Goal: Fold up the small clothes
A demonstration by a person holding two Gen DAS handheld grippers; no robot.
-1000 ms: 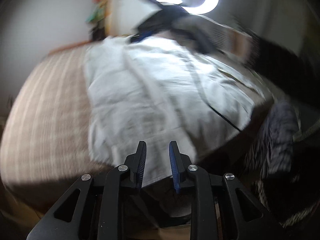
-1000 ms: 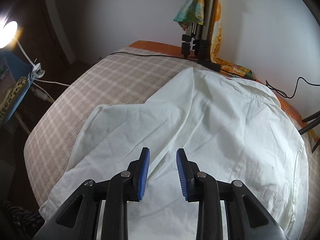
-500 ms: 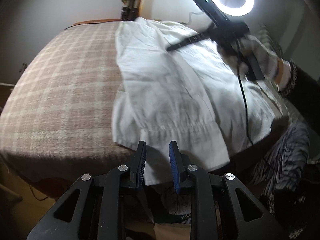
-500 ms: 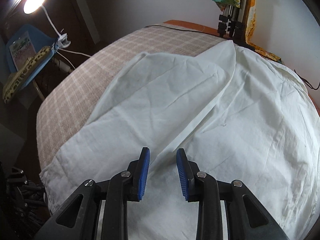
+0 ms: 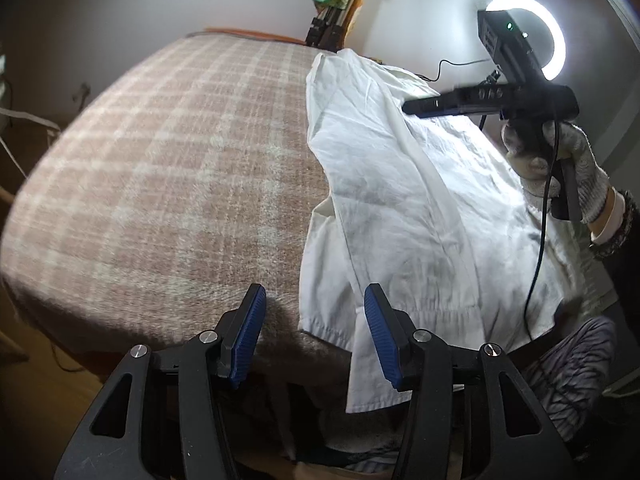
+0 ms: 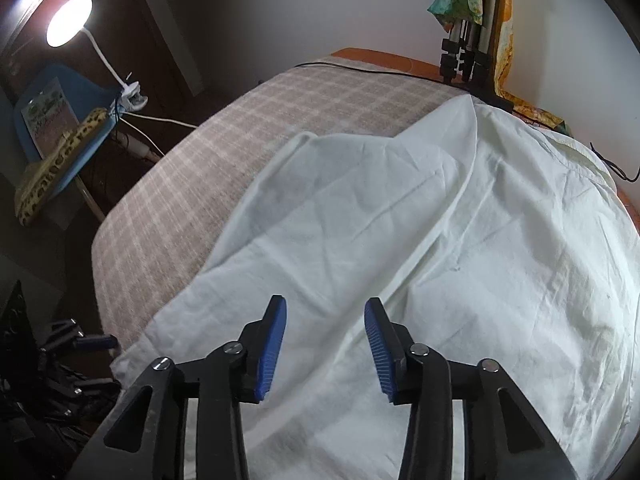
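The white garment (image 5: 404, 216) lies spread over the right half of the left wrist view, on a surface covered by a pink-and-cream checked blanket (image 5: 168, 184); whether that surface is a bed or a tabletop cannot be told. One long panel is folded over the rest, its edge running from the upper middle of the frame down to a gathered hem at the lower middle, where a corner hangs over the near edge of the blanket. In the right wrist view the same garment (image 6: 420, 240) fills the centre and right of the frame, creased, with a folded flap lying diagonally across it.

The left tool (image 5: 314, 336) sits at the bottom of its view with its blue pads apart. Its jaws have just been opening, and nothing is pinched between them; the hanging hem corner shows just behind the right pad. The right tool (image 6: 325, 346) points down over the cloth, its jaws likewise just opened, gripping nothing.

At the right edge of the left wrist view a gloved hand (image 5: 560, 168) holds the right tool's handle, a cable (image 5: 538, 256) trailing down from it. Behind it glows a ring light (image 5: 554, 46). A desk lamp (image 6: 68, 20) shines at the upper left of the right wrist view.
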